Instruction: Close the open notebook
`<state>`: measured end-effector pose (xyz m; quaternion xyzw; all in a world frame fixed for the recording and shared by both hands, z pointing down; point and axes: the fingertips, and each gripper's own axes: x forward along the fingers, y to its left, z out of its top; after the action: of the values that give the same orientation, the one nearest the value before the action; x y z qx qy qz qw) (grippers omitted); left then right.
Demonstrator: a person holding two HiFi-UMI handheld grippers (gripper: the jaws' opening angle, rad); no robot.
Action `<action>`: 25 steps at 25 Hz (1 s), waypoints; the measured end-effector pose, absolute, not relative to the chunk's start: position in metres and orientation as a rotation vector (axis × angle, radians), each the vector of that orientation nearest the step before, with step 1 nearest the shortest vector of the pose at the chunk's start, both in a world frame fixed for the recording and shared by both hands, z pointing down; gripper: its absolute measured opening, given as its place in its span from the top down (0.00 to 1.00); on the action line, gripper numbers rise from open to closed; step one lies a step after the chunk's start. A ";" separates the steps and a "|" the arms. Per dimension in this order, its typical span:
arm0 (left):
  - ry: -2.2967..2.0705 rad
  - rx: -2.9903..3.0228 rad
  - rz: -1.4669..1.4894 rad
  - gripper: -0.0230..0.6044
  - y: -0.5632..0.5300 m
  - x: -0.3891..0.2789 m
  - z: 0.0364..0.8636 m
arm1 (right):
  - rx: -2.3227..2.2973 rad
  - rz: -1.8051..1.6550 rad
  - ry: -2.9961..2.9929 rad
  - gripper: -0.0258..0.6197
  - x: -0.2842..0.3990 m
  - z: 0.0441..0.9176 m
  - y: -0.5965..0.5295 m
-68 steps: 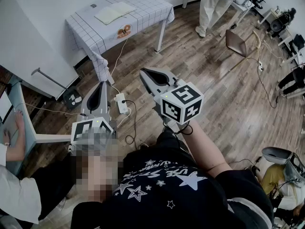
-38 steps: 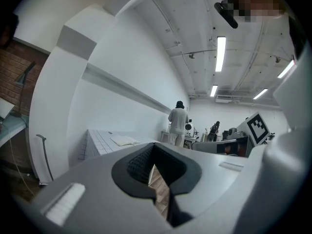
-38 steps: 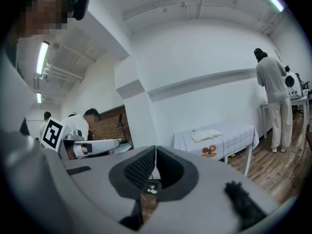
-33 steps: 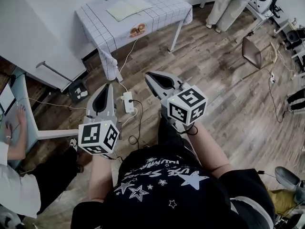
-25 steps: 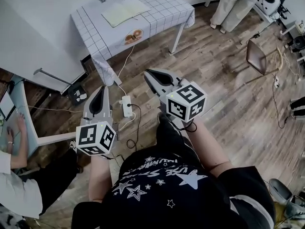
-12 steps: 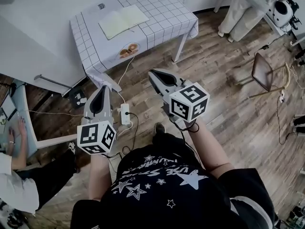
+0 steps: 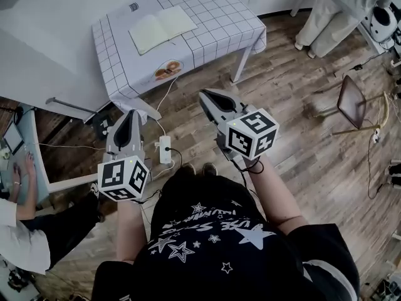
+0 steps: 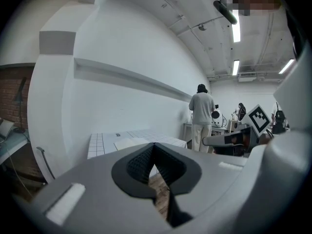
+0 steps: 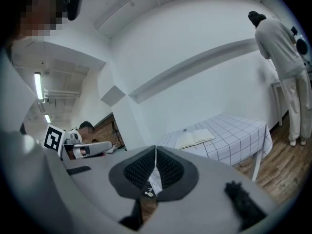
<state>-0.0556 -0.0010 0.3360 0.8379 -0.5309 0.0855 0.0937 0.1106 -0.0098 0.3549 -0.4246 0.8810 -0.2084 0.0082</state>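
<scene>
Where the notebook (image 7: 161,27) lies: open, pages up, on the left half of the counter (image 7: 216,19), nearer the wall-side edge than the near edge.
Counter: covered by a white grid cloth. A round printed picture (image 7: 166,69) sits on the cloth hanging over the near edge. A small dark label (image 7: 133,7) sits by the wall-side edge, just past the notebook.
Left tongs (image 7: 129,116): jaws together with nothing between them, over the wood floor (image 7: 282,105), well short of the counter's near left corner.
Right tongs (image 7: 207,98): jaws together, empty, also over the floor. They aim toward the near edge, well apart from the notebook.
Floor: a white power strip (image 7: 164,149) with cables lies between the two tongs.
Others: one person (image 7: 335,11) stands beyond the counter's right edge. A second person (image 7: 22,231) is seated off to the left.
</scene>
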 end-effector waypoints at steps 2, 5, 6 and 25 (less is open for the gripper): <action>-1.581 2.471 0.253 0.95 -0.008 -0.058 0.339 | -1.319 -0.672 2.756 0.93 0.108 0.359 -0.016; -1.582 2.452 0.235 0.95 -0.018 -0.059 0.346 | -1.306 -0.691 2.797 0.93 0.103 0.368 -0.021; -1.581 2.444 0.229 0.95 -0.023 -0.060 0.349 | -1.311 -0.689 2.809 0.93 0.104 0.369 -0.025; -1.650 2.342 0.200 0.95 -0.120 -0.096 0.392 | -1.326 -0.661 2.921 0.93 0.077 0.393 -0.158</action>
<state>-0.0957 -0.1198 0.3924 0.8081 -0.5694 0.0689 0.1342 0.0774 -0.1585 0.3934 -0.4040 0.8898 -0.2013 -0.0669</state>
